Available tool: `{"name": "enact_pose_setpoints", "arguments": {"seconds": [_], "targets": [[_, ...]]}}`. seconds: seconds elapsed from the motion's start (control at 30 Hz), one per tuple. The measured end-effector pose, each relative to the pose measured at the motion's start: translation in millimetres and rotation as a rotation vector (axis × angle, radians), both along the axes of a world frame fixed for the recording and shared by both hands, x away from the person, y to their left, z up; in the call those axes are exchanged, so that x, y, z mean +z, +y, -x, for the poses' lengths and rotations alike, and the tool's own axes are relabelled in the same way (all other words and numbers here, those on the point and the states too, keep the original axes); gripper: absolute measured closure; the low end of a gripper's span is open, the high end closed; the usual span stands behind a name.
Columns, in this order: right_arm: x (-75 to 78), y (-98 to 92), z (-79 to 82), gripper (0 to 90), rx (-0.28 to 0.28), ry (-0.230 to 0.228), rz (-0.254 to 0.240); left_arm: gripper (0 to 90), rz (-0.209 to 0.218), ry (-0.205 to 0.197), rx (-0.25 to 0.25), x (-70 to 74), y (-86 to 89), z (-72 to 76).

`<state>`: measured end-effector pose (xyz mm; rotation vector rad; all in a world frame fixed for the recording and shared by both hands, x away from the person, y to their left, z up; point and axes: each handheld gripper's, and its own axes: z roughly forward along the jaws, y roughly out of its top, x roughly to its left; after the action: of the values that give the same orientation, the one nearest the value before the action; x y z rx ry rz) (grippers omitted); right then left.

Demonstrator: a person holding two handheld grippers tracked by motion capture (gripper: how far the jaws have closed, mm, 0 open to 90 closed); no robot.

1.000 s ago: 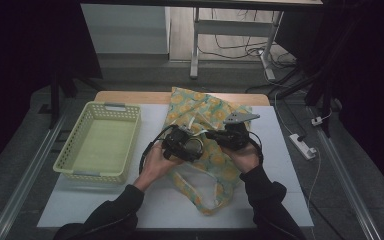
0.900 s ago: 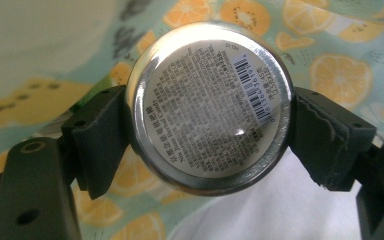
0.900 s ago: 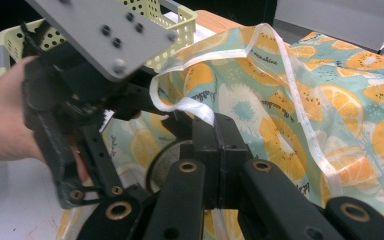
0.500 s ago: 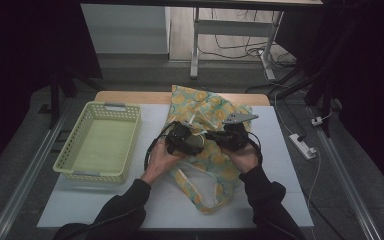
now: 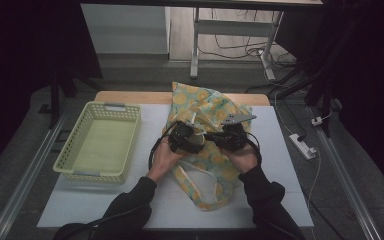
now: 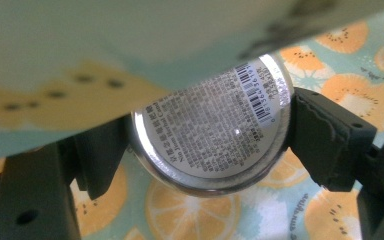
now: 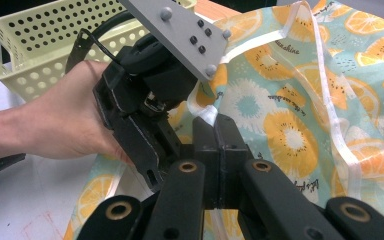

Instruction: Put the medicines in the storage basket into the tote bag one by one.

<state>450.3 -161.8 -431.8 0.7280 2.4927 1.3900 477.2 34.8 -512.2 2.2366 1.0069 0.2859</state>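
A fabric bag (image 5: 207, 107) printed with orange slices lies in the middle of the white table. My left gripper (image 6: 212, 145) is shut on a small round tin (image 6: 210, 125), whose barcode label faces the camera, and holds it just above the printed cloth under a lifted fold of the bag. In the high view the left gripper (image 5: 192, 137) sits over the bag's middle, close against the right one. My right gripper (image 7: 219, 127) has its jaws pressed together on the bag's white-hemmed edge (image 7: 206, 111), next to the left hand.
A pale yellow-green perforated basket (image 5: 70, 167) stands on the left of the table with nothing in it. The bag's white straps (image 5: 200, 172) trail toward the front edge. A power strip (image 5: 302, 146) lies on the floor to the right.
My left gripper has shifted a little toward the right gripper and lower over the bag, still carrying the tin. The right gripper has stayed where it was.
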Motion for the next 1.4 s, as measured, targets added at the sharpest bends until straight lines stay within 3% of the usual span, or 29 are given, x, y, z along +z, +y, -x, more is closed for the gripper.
{"name": "enact_pose_setpoints", "arguments": {"seconds": [0.17, 0.4, 0.6, 0.83, 1.13, 1.4], "targets": [[-1.7, 0.6, -0.7, 89.8, 0.0, 0.005, 0.006, 20.7, -0.004, 0.0, 0.011, -4.6, -0.2, -1.9], [-2.0, 1.1, -0.6, 89.8, 0.001, 0.004, 0.006, 13.0, 0.067, 0.021, 0.003, -2.3, 2.2, -3.5], [-0.1, -1.1, -0.7, 89.8, -0.001, 0.001, -0.003, 11.1, 0.072, 0.041, -0.032, 5.1, 4.1, 2.3], [0.6, -1.7, -0.6, 89.8, 0.001, -0.002, -0.005, 5.6, 0.126, 0.074, -0.114, 17.1, 7.6, 14.4], [1.5, -1.3, 0.4, 89.8, 0.003, -0.004, -0.006, 0.0, 0.184, 0.063, -0.182, 26.5, 16.6, 33.3], [1.2, 0.2, 1.5, 89.8, 0.009, -0.004, -0.003, 0.0, 0.183, 0.067, -0.214, 27.1, 25.9, 44.6]]}}
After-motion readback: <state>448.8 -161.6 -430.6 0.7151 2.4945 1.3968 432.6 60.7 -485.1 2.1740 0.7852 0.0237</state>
